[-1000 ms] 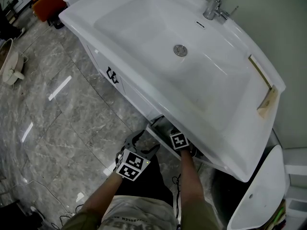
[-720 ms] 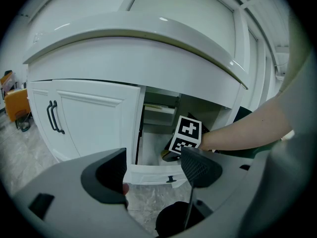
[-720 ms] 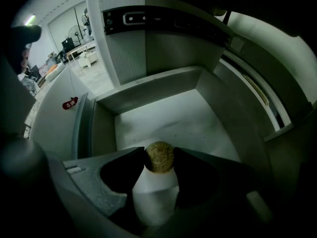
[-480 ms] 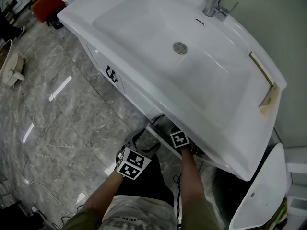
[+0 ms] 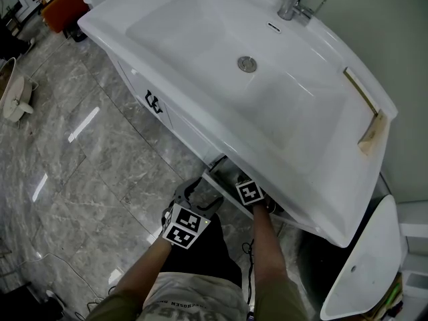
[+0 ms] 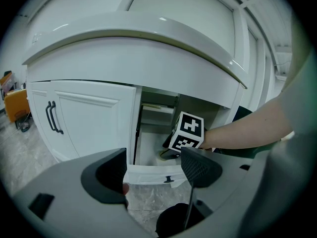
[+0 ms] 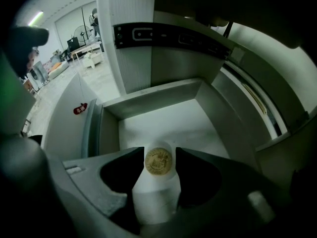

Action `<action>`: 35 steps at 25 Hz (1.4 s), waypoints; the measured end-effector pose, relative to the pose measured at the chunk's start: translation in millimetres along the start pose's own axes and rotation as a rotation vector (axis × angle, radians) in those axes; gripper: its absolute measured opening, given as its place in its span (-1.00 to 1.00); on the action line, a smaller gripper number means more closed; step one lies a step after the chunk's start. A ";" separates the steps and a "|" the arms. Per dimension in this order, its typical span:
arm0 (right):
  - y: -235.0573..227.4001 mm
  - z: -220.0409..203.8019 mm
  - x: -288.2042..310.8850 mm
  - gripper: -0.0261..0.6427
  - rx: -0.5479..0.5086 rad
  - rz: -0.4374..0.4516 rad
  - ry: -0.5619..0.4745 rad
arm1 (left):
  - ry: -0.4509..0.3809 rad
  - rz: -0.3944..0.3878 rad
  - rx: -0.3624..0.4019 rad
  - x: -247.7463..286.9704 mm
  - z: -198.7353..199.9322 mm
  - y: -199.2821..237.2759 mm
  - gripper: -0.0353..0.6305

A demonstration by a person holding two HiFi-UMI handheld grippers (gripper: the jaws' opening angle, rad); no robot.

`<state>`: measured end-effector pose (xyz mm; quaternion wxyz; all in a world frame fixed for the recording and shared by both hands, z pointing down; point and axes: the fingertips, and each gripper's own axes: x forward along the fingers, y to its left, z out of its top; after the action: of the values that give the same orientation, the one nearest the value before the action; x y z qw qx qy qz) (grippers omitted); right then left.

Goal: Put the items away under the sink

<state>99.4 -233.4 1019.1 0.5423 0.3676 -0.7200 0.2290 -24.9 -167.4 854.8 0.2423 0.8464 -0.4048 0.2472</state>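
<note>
Jaws of the right gripper (image 7: pixel 158 156) press from either side on a white bottle (image 7: pixel 153 197), which lies lengthwise between them with its round gold end (image 7: pixel 158 161) pointing away from the gripper, just past the fingertips. Straight ahead of that end, beyond the tips, is the bare pale floor of an open drawer (image 7: pixel 173 125). The drawer's back wall crosses above the jaws, and its side walls run off to either side of them. Whether the bottle touches the drawer floor I cannot tell. To the left of the gripper, a small red sticker (image 7: pixel 80 108) sits on a white panel beside the drawer.

In the head view this gripper reaches in under the front edge of the white sink (image 5: pixel 134 45), so only its marker cube (image 5: pixel 249 193) shows there.

The left gripper (image 6: pixel 154 157) stands with its jaws well apart and nothing between them. Ahead of it and slightly lower is the drawer's white front. Beyond its right jaw are the other gripper's marker cube and the forearm (image 6: pixel 247 128) behind it. Up and to its left is a closed cabinet door (image 6: pixel 94 118) with black handles (image 6: pixel 52 118).
</note>
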 end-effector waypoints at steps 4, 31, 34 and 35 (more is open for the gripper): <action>5.7 2.2 -11.5 -0.35 -0.007 0.010 -0.016 | -0.007 -0.004 0.006 -8.3 5.0 -10.6 0.10; 70.9 17.2 -196.9 -0.35 0.010 0.005 -0.197 | 0.021 0.019 -0.055 -149.7 76.2 -68.7 0.10; 83.7 23.2 -238.6 -0.35 0.025 0.003 -0.221 | 0.017 0.023 -0.064 -181.3 91.4 -72.0 0.10; 87.6 24.4 -252.1 -0.35 0.029 0.000 -0.227 | 0.015 0.024 -0.061 -191.5 95.3 -73.0 0.10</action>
<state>52.0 -125.6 778.4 0.4518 0.3990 -0.7733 0.1965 -50.3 -76.8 649.4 0.2681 0.8317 -0.4207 0.2439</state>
